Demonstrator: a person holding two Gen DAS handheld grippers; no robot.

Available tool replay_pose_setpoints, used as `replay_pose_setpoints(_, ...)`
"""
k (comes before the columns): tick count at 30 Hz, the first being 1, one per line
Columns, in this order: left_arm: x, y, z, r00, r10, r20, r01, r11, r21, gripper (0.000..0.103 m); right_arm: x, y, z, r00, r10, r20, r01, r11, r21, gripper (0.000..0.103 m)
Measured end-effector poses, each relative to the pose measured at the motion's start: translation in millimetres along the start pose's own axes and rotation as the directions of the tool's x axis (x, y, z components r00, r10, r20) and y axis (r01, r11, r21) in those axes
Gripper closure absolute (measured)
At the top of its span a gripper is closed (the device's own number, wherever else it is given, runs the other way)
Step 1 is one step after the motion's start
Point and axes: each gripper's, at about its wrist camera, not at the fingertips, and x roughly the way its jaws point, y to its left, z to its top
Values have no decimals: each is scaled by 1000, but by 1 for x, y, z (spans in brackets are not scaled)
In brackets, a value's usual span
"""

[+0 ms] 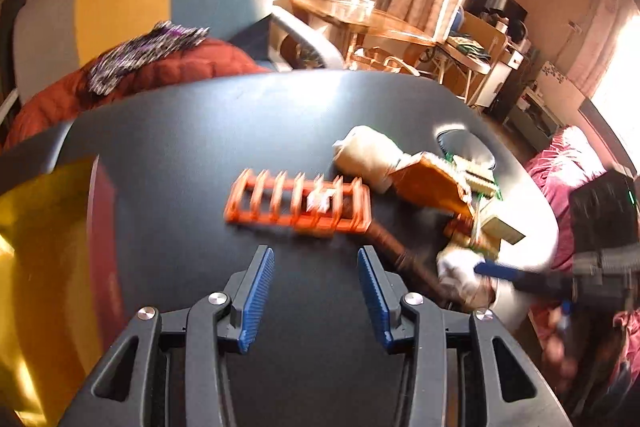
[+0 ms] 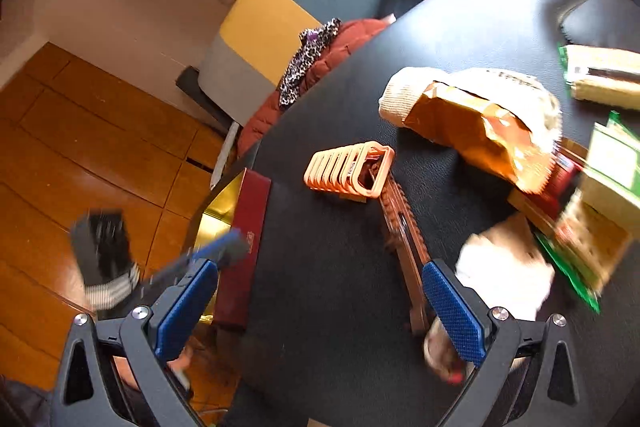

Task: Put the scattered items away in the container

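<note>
both grippers (image 1: 316, 291) (image 2: 320, 311) apparently empty

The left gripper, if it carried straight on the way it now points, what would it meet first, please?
Probably the orange slotted rack, lying on the black table ahead of the left gripper, whose open jaws are empty. Depth is unclear, so it might touch bare tabletop just short of the rack.

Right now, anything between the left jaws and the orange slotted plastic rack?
Nothing: in the left wrist view only bare black tabletop separates the open left gripper from the orange slotted plastic rack.
</note>
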Motion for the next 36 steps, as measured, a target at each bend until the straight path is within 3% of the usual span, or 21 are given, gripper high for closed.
replay_pose_setpoints(10, 78, -53, 38, 992, 61, -113, -41, 984, 175, 58, -23, -2, -21, 999, -26, 39, 26, 1000, -7, 0)
replay_pose_setpoints(17, 100, -42, 45, 973, 176, -146, -146, 969, 197, 58, -25, -8, -18, 998, -11, 64, 10, 1000, 15, 0)
replay_pose_setpoints(23, 89, -24, 40, 972, 189, -141, -165, 971, 171, 58, -22, -1, -11, 996, 33, 78, -34, 999, 11, 0)
replay_pose_setpoints(29, 80, 1, 19, 974, 162, -156, -150, 985, 86, 58, 4, 10, 23, 975, 206, 78, -210, 976, 54, 0)
replay_pose_setpoints(33, 62, 16, 6, 983, 128, -135, -126, 992, 24, 58, 44, 2, 46, 982, 173, 78, -182, 974, 137, 0)
replay_pose_setpoints(36, 45, 22, -2, 988, 112, -106, -112, 994, 2, 58, 77, -6, 59, 995, 90, 51, -98, 980, 171, 0)
